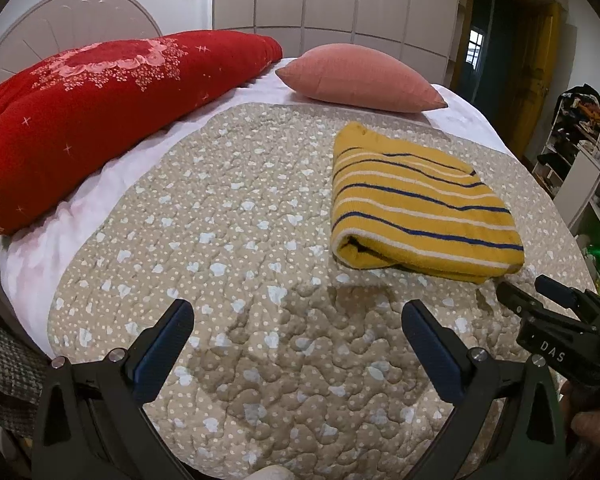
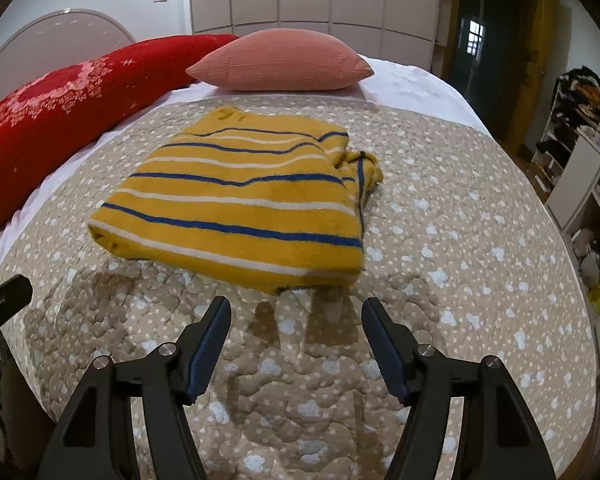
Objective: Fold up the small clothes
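Your right hand-held gripper [image 2: 294,340] hovers with jaws apart and empty, just short of the folded sweater [image 2: 240,200] on the bed quilt [image 2: 460,240]. Your left hand-held gripper [image 1: 298,338] also stands apart, empty. Only the right view shows the bunched sleeve [image 2: 362,168]; the sweater's underside stays hidden.

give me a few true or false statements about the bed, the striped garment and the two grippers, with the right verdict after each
1. The yellow striped garment lies folded on the quilted cover. True.
2. The right gripper grips the garment. False: its jaws stand apart with only the cover between them.
3. A pink pillow lies beyond the garment. True.
4. The left gripper is shut on the cover. False: its jaws are open, holding nothing.
5. The red blanket covers the garment. False: it lies apart, at the bed's side.
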### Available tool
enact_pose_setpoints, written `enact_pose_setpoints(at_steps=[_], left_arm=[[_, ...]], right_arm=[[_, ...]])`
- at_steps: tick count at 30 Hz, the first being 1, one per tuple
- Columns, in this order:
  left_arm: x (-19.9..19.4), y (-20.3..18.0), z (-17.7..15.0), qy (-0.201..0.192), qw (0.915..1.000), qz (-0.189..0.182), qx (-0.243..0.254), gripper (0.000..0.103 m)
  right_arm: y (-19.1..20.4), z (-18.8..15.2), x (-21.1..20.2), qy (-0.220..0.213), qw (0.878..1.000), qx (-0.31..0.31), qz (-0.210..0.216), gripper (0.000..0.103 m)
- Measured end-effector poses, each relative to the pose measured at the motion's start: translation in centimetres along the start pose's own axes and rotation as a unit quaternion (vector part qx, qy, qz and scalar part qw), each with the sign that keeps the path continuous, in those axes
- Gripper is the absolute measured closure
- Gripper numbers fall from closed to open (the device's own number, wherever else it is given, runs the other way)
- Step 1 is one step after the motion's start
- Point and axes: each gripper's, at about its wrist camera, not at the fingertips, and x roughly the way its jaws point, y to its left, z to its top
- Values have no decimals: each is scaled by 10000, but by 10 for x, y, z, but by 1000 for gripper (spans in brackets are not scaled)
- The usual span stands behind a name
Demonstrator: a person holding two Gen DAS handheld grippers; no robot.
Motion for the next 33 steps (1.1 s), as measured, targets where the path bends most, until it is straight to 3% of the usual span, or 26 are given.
enact_pose_setpoints(at_steps=[33], left_arm=[[24,1,-6,446,9989,-160,-8,0]], right_arm=[[16,-8,2,-53,10000,0,-65,27]])
